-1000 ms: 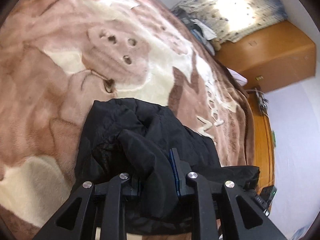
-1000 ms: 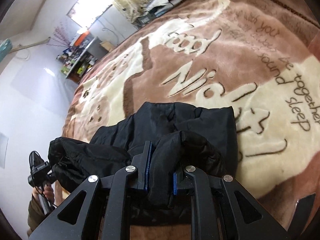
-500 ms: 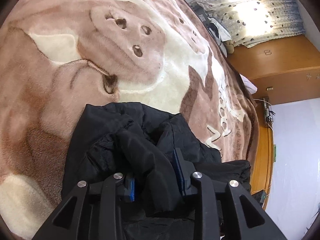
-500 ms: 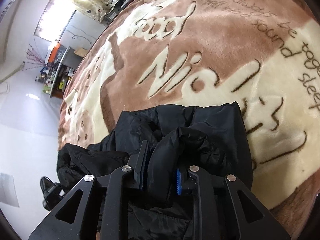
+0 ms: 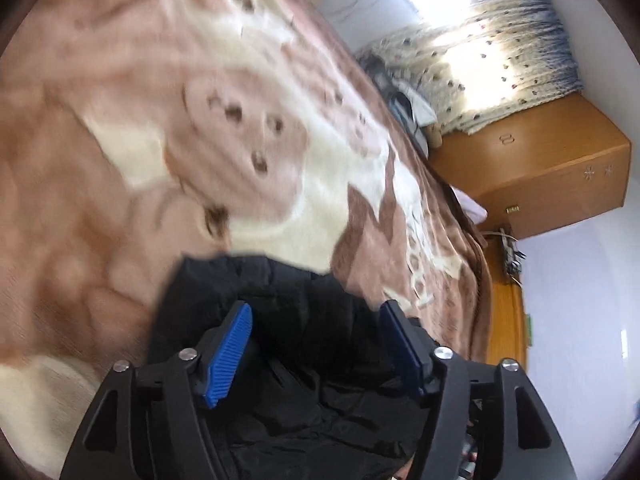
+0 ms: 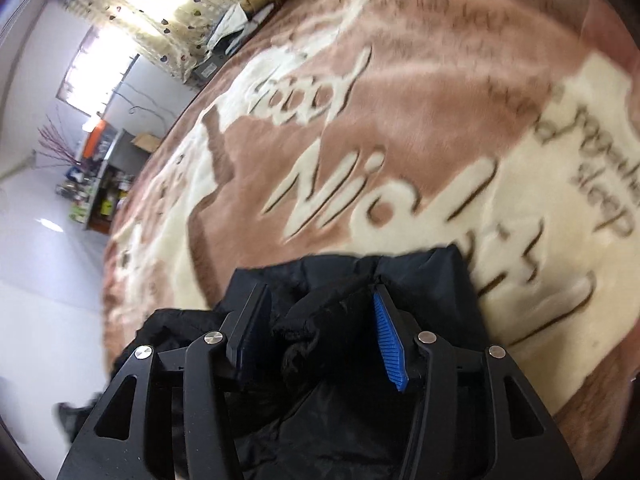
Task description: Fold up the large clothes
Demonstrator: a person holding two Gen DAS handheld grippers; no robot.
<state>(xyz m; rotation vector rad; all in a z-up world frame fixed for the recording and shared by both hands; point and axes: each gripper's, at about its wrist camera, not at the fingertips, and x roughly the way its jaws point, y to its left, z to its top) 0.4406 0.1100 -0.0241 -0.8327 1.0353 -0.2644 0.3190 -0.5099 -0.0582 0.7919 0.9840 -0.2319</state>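
while releasing: both tools are opening, pads clear of the cloth, nothing gripped
left tool [image 5: 316, 340]: black jacket [image 5: 304, 380] lies under and between its fingers
right tool [image 6: 320, 332]: puffy fold bulges between its pads
risk: slick padded fabric may spring open or snag a ribbed blue pad
bed blanket [image 6: 400, 140]: plush, brown and cream

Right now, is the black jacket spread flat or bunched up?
Bunched up: the jacket lies in puffy, overlapping folds on the blanket, not spread flat.
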